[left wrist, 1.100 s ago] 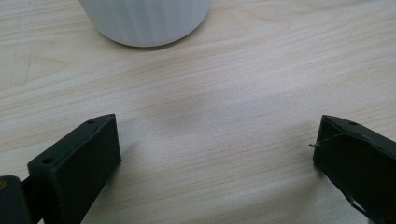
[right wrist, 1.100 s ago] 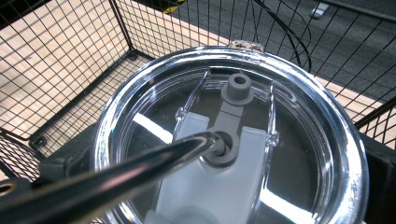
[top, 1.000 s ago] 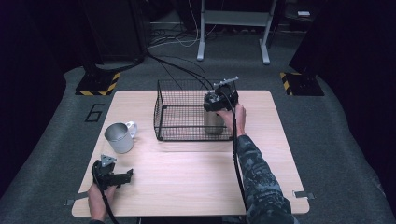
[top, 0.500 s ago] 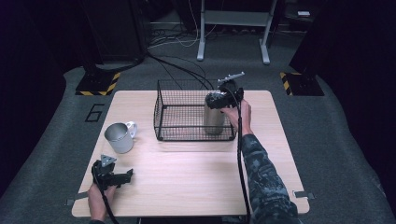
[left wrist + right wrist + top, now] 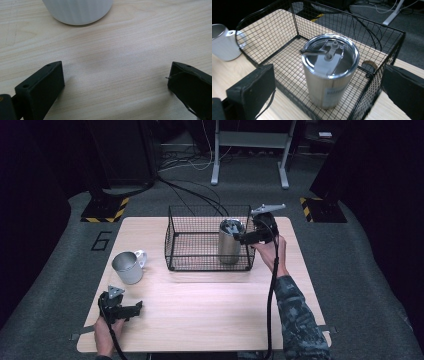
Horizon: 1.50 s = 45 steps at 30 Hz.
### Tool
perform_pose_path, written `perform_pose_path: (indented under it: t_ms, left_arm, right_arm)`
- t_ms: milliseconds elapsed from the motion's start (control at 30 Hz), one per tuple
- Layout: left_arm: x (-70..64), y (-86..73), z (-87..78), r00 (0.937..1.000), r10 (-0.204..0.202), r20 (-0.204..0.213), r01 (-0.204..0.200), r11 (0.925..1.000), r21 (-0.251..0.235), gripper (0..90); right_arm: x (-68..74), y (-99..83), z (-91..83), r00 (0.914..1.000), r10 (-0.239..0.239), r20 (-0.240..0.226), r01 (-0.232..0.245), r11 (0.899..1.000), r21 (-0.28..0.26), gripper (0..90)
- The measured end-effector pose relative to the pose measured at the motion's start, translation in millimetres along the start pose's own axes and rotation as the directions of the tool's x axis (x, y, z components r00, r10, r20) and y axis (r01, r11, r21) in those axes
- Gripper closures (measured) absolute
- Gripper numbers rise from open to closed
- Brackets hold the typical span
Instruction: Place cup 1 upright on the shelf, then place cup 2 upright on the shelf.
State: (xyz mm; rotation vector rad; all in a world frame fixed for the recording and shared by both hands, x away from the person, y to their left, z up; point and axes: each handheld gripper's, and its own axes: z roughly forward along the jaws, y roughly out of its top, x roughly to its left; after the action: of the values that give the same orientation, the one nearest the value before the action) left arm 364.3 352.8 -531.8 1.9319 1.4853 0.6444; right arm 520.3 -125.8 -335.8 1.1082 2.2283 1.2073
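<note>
Table [image 5: 210, 320]: wire basket [image 5: 172, 240] on far half. Steel tumbler [image 5: 230, 242] upright inside basket, right end; placing looks done. White mug [image 5: 127, 267] outside, likely next. Right gripper [image 5: 244, 239] beside tumbler, jaws wide, empty. Left gripper [image 5: 131, 309] near edge, jaws wide, empty.

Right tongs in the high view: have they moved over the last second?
Yes. The right tongs have pulled back from over the tumbler to the wire basket's right wall, jaws open, with the tumbler standing inside.
</note>
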Motion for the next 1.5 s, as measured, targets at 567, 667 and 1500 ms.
perform_pose_path:
  t_ms: [567, 667, 1500]
  left_arm:
    - [0.1, 0.3, -0.2, 1.0000, 0.000, 0.001, 0.000, 1.0000, 0.003, 0.4]
    - [-0.5, 0.1, 0.1, 1.0000, -0.005, 0.000, 0.005, 1.0000, -0.004, 0.4]
    - [1.3, -2.5, -1.6, 0.9997, -0.023, -0.009, 0.022, 0.9997, -0.013, 0.0]
  right_arm:
    - [12.0, -53.3, -56.2, 0.9996, -0.009, 0.026, 0.010, 1.000, -0.030, 0.0]
    - [13.5, -65.8, -63.0, 0.9990, -0.011, 0.044, 0.012, 0.999, -0.032, 0.0]
    - [-15.8, -228.9, -48.1, 0.9680, 0.148, 0.203, -0.172, 0.979, 0.106, 0.0]
